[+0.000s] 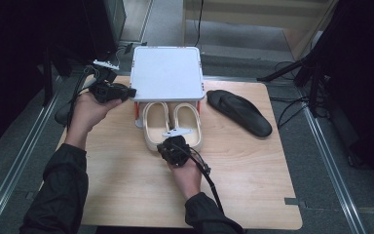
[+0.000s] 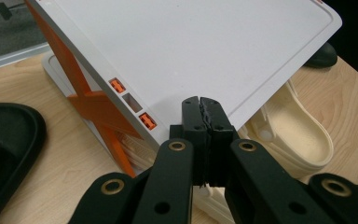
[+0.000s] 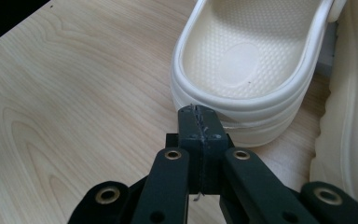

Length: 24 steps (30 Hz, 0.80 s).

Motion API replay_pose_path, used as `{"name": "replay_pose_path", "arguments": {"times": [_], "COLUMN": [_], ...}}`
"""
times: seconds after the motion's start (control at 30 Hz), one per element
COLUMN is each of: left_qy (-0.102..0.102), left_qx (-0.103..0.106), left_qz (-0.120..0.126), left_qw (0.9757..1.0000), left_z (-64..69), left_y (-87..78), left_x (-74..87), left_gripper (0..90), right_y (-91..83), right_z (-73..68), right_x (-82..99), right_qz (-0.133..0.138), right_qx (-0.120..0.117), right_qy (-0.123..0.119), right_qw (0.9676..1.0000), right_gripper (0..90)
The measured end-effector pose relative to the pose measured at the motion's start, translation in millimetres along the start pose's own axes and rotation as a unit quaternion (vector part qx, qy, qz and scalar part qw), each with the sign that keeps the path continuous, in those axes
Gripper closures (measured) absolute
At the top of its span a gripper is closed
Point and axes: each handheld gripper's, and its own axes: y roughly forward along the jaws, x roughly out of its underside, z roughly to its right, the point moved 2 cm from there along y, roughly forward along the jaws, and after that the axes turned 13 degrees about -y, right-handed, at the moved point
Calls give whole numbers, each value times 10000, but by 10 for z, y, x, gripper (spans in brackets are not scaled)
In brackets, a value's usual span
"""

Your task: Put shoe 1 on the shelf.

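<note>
A white shelf [image 1: 165, 73] on orange legs [image 2: 98, 112] stands at the back of the wooden table [image 1: 126, 180]. Two cream clogs lie side by side, toes tucked under it: the left clog [image 1: 155, 124] [image 3: 247, 56] and the right clog [image 1: 189, 122] [image 3: 349, 121]. My left gripper [image 1: 130, 91] [image 2: 203, 105] is shut and empty, its tips at the shelf's left edge. My right gripper [image 1: 169, 145] [image 3: 198, 116] is shut too, with its tips against the heel of the left clog and nothing held between them.
A black sandal [image 1: 238, 112] [image 2: 324, 56] lies on the table right of the shelf. Another black shoe-like shape [image 2: 9, 140] lies at the table's left side. Dark stands and cables [image 1: 297, 68] surround the table on the floor.
</note>
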Motion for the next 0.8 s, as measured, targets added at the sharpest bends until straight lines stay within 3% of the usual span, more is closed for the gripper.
{"name": "replay_pose_path", "arguments": {"times": [0.3, 0.8], "left_qy": [-12, -32], "left_qx": [10, 20], "left_qz": [3, -3], "left_qw": [10000, 10000], "left_z": [-2, -1], "left_y": [0, 1], "left_x": [1, 3], "left_gripper": [899, 900], "right_y": [155, 419], "right_z": [126, 202], "right_x": [-100, -366], "right_qz": [22, -106], "right_qx": [38, 235], "right_qy": [259, 279], "right_qw": [9997, 9993], "right_gripper": [900, 900]}}
